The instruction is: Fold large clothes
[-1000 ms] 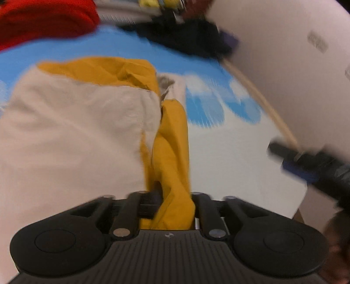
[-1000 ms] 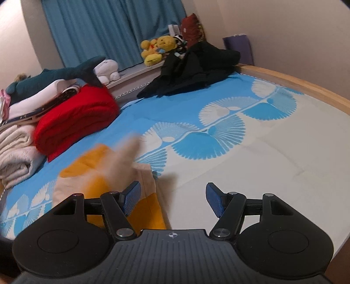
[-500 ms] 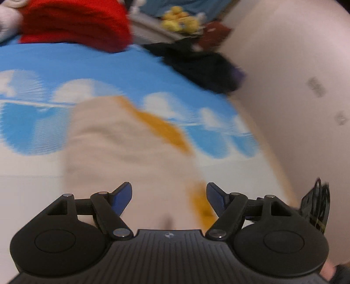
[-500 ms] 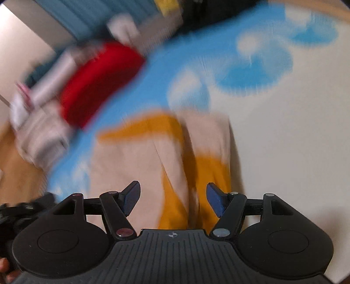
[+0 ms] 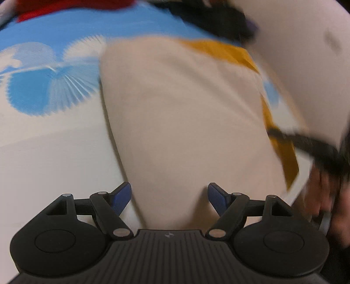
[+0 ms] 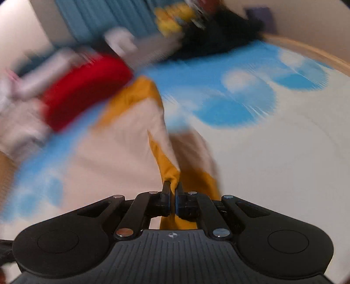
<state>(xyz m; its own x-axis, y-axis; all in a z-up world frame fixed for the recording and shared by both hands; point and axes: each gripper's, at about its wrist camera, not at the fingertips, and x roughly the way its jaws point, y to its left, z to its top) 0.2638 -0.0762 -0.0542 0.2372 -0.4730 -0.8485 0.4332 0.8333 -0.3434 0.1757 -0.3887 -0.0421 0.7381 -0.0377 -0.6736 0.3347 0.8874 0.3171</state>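
Right wrist view, right tool [image 6: 172, 190] pinching garment's [image 6: 122, 153] mustard edge, left tool [image 5: 169, 194] wide above folded cream panel, bare bedsheet [image 6: 273, 163] rightward.

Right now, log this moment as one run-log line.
task: fold large clothes | left gripper: open over cream-and-mustard garment | right gripper: shut on garment's mustard fold | surface: blue-patterned bedsheet

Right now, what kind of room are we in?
Most likely a bedroom. The clothes lie on a bed sheet with blue fan shapes, edged by a wooden bed frame. Blue curtains hang behind, with a yellow stuffed toy and piles of folded laundry like the red one.
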